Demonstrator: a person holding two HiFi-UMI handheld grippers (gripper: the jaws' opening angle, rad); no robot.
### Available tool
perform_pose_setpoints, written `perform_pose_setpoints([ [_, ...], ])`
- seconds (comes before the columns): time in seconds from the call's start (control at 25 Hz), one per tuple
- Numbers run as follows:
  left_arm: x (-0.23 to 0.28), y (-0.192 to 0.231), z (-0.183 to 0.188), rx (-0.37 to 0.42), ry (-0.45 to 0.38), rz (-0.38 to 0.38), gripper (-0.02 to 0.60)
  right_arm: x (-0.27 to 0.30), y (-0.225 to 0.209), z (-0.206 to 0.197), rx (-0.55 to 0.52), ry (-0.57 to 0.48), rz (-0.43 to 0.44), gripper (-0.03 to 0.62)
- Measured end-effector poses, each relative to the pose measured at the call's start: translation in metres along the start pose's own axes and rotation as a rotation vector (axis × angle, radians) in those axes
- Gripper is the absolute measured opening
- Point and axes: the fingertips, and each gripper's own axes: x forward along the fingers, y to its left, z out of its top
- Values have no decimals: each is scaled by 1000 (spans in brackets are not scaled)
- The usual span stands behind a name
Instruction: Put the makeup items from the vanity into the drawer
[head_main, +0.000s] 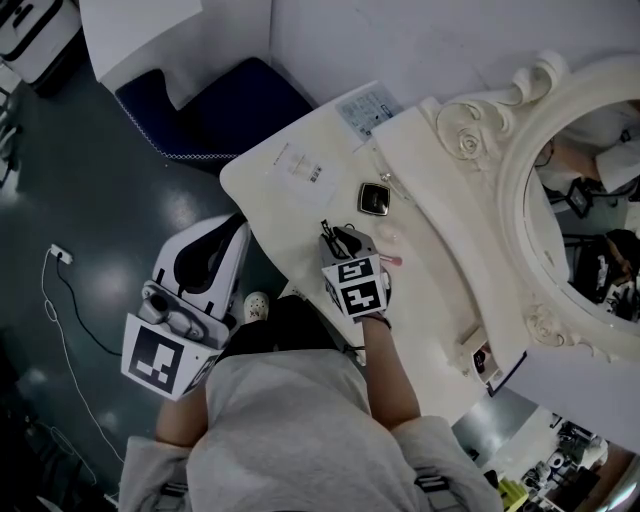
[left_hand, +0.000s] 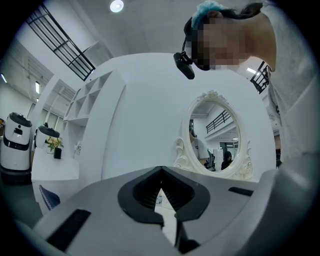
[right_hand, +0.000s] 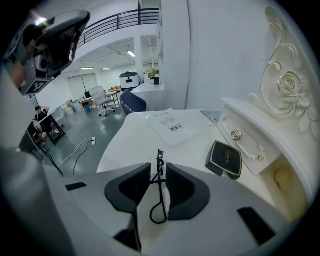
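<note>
Eyelash curler (right_hand: 158, 177) | pinched upright in right claw (right_hand: 159, 169), over vanity surface (head_main: 268, 198) near black compact (right_hand: 224, 159) | judged light, stiff, thin, slippery wire; may pivot, hold near hinge | left claw (left_hand: 161, 172) closed, empty

This is a large open work hall, a lab or test space and not a home. A balcony railing (right_hand: 120, 20) runs above a dark glossy floor (head_main: 60, 180) with a loose cable (head_main: 58, 262), rolling chairs (right_hand: 102, 97) and a wheeled robot (left_hand: 16, 145). The white vanity (head_main: 300, 190) with its ornate mirror (head_main: 520, 150) stands against bare partition walls (head_main: 440, 40) like a staged corner.
</note>
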Motion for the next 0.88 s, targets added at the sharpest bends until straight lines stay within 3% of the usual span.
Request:
perform_pose_setpoints([
  [0.32, -5, -1, 2, 6, 7, -1, 14, -3, 1, 1, -3, -7, -30, 40],
  [0.88, -6, -10, 6, 7, -5, -43, 14, -38, -1, 21, 182, -175, -3, 35],
])
